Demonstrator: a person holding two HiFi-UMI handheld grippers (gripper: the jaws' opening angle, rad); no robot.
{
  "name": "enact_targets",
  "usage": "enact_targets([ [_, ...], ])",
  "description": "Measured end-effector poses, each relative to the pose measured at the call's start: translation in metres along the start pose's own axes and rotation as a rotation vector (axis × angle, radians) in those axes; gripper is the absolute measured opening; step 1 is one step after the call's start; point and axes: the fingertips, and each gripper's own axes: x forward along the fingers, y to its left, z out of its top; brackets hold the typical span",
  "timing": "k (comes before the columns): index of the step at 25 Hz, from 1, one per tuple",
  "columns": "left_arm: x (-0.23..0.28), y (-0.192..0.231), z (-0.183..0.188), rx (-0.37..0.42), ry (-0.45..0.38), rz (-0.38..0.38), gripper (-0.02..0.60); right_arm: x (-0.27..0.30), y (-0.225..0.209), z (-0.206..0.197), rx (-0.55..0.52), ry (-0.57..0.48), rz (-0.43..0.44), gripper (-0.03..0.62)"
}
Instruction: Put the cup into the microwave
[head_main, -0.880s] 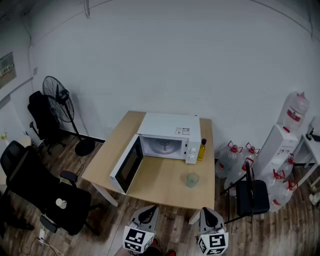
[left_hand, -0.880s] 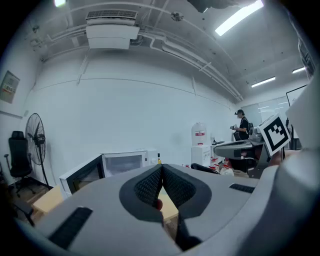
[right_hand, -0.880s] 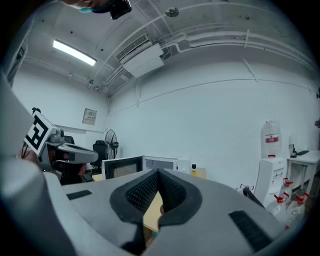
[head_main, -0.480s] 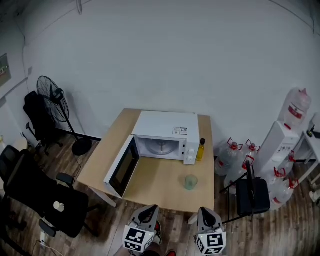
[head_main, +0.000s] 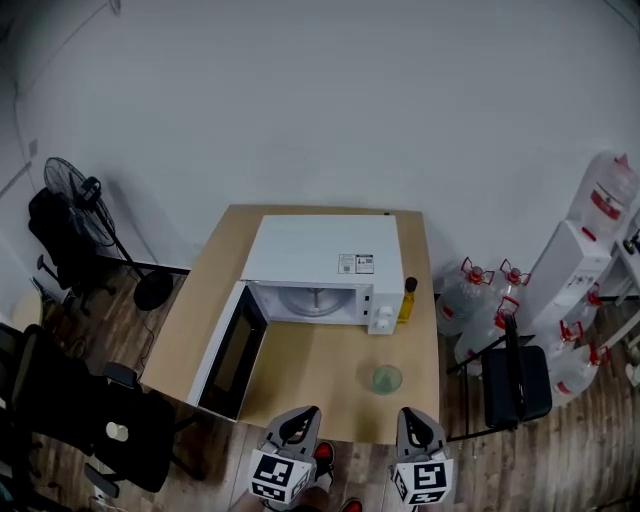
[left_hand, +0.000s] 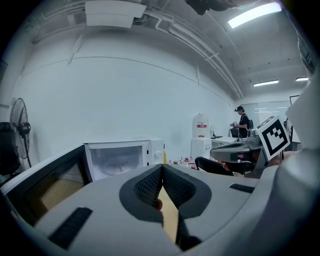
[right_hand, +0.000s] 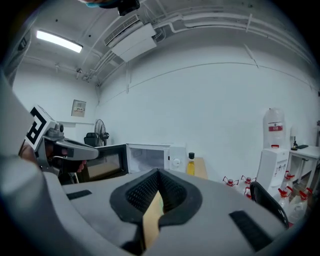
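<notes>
A pale green cup (head_main: 386, 379) stands on the wooden table (head_main: 300, 365), near its front right part. Behind it the white microwave (head_main: 322, 268) has its door (head_main: 229, 353) swung open to the left, and the turntable inside shows. My left gripper (head_main: 299, 420) and right gripper (head_main: 413, 420) hover side by side at the table's near edge, both short of the cup. In the left gripper view the left gripper (left_hand: 161, 169) has its pads together with nothing held. The right gripper (right_hand: 157, 173) is likewise shut and empty, facing the microwave (right_hand: 150, 157).
A yellow oil bottle (head_main: 406, 298) stands against the microwave's right side. Black office chairs (head_main: 70, 400) and a fan (head_main: 75, 195) are left of the table. A black chair (head_main: 516, 385), water jugs (head_main: 480, 300) and a dispenser (head_main: 580, 250) are to its right. A person (left_hand: 242, 120) stands far back.
The head view has come closer to the table and looks at it more from above. Both grippers stay at the bottom edge, still shut. The cup and the microwave have not moved.
</notes>
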Motion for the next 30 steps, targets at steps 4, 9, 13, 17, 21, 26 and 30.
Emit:
enact_targets([
  [4, 0.035, 0.017, -0.01, -0.009, 0.039, -0.024, 0.021, 0.037, -0.011, -0.017, 0.023, 0.039, -0.008, 0.014],
  [9, 0.068, 0.032, -0.034, -0.026, 0.09, -0.047, 0.021, 0.07, -0.018, -0.044, 0.054, 0.085, -0.009, 0.014],
  [13, 0.084, 0.039, -0.049, -0.035, 0.119, -0.057, 0.021, 0.087, -0.018, -0.063, 0.078, 0.093, 0.024, 0.177],
  [17, 0.091, 0.045, -0.061, -0.047, 0.14, -0.063, 0.021, 0.1, -0.022, -0.085, 0.076, 0.113, -0.003, 0.287],
  [21, 0.098, 0.05, -0.07, -0.054, 0.156, -0.063, 0.021, 0.116, -0.025, -0.109, 0.076, 0.153, -0.015, 0.354],
  [26, 0.107, 0.056, -0.083, -0.056, 0.178, -0.06, 0.021, 0.133, -0.03, -0.134, 0.087, 0.194, -0.022, 0.374],
  [30, 0.114, 0.058, -0.093, -0.053, 0.197, -0.067, 0.021, 0.143, -0.032, -0.146, 0.086, 0.22, -0.021, 0.376],
])
